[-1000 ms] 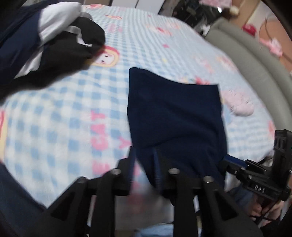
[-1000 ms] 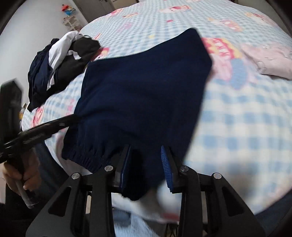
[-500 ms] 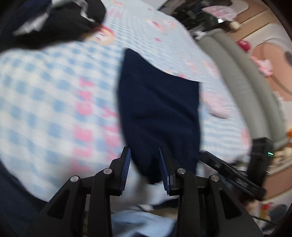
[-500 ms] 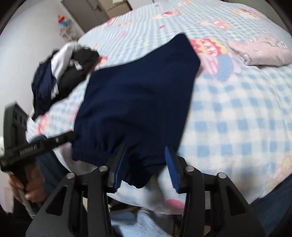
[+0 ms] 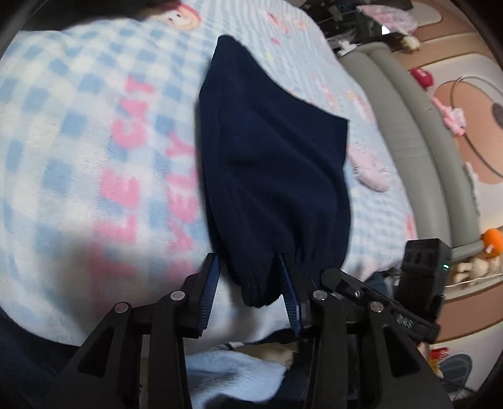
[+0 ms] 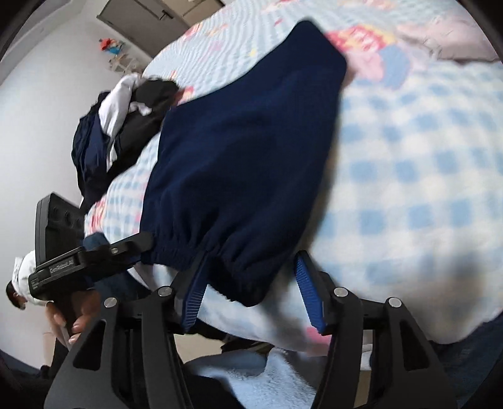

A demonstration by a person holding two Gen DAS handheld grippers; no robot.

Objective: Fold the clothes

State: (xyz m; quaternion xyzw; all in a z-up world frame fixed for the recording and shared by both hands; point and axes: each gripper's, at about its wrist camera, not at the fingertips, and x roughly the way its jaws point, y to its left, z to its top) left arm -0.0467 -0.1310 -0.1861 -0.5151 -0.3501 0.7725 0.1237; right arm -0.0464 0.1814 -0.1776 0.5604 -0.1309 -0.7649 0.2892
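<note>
At the near bed edge: navy garment [image 5: 273, 176] is laid on the checked blanket [image 5: 78, 132], waistband overhanging
Left gripper [image 5: 248, 283]: spread wide, waistband between jaws, ungripped
Right gripper [image 6: 251, 283]: likewise wide; garment's slide off the edge is risked

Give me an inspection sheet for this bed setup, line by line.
Surface: checked blanket on the bed.
Job's things: navy shorts lying flat, waistband at the near edge.
Clutter: clothes pile; pink cloth.
Grippers: left tongs and right tongs open, each straddling the waistband, not clamped.
Cables: nothing seen.
Surroundings: grey headboard; door.
</note>
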